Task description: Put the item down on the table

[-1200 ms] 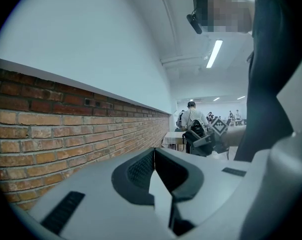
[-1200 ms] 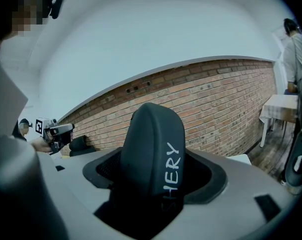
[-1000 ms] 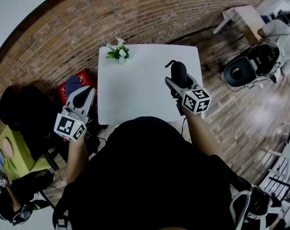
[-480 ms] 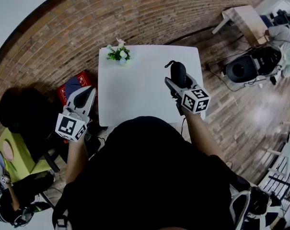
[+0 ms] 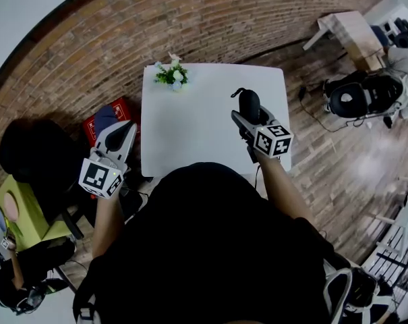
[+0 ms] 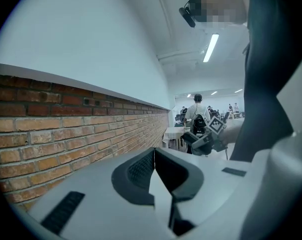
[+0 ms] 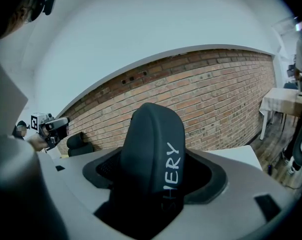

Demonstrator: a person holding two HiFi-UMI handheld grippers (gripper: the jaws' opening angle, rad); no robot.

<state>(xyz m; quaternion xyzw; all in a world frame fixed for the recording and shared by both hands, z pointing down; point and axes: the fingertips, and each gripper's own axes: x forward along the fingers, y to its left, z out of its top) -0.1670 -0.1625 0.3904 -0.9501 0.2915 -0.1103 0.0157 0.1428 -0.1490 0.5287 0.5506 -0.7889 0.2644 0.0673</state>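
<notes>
One dark item (image 7: 151,144), its lettering (image 7: 173,171) partly shadowed, is clamped in the right hand-held gripper (image 5: 249,111); left hand-held gripper (image 6: 154,166) closed, empty.

The right gripper (image 7: 153,176) is hiding the lower end of the dark item (image 7: 151,134); its lettering, possibly "SHERY", is fading into shadow.

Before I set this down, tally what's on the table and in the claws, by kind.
Flower bunch, on the table: 1
Dark lettered item, in the right claw: 1
Items in the left claw: 0
Total: 2
</notes>
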